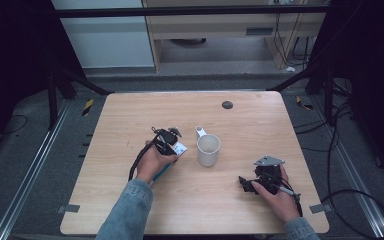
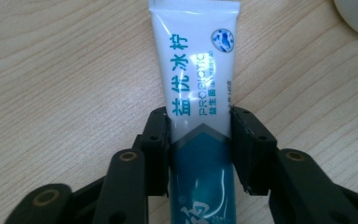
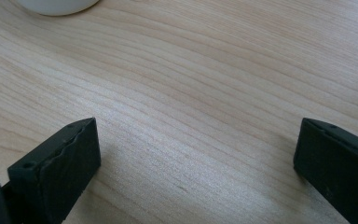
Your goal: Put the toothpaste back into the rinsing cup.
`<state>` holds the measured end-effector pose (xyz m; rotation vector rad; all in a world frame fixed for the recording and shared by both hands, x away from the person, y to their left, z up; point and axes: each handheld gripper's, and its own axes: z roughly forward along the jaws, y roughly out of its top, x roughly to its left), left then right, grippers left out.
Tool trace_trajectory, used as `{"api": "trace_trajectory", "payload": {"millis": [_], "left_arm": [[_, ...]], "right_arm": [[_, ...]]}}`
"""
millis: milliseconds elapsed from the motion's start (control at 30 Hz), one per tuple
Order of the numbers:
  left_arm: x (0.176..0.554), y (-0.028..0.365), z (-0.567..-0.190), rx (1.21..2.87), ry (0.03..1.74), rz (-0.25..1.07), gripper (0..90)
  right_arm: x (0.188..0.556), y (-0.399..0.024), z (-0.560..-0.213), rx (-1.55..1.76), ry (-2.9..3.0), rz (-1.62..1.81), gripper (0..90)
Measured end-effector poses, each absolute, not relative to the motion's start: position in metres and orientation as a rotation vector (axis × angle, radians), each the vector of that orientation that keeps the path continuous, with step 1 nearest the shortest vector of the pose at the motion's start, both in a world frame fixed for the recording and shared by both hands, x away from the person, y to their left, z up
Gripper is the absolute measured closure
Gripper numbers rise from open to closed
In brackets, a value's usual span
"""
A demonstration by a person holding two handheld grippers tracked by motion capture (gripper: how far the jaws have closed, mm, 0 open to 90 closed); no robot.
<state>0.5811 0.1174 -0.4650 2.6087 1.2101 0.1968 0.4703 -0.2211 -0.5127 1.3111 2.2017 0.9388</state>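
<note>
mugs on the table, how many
1. A white ceramic mug stands upright near the middle of the light wooden table, handle pointing away from the person, just right of the white and teal toothpaste tube between the left gripper jaws.

The left gripper [image 2: 200,140] has its jaws closed in, seemingly pressing something between them; the right gripper [image 3: 196,163] rests low, jaws spread wide.

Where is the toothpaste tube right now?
In the left gripper view the toothpaste tube lies flat on the wooden table, clamped between the left gripper's jaws, left of the white mug in the high view.
</note>
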Motion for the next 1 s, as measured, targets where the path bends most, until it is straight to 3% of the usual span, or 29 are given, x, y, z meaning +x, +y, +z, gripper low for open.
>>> {"api": "trace_trajectory", "payload": {"millis": [367,1000], "left_arm": [[0.579,0.114,-0.459,2.625,1.171,0.222,75.3],[0.56,0.132,-0.416,2.473,1.134,0.329,77.8]], "right_arm": [[0.47,-0.221,-0.513,1.311,2.202,0.939,0.7],[0.47,-0.221,-0.513,1.315,2.2,0.939,0.7]]}}
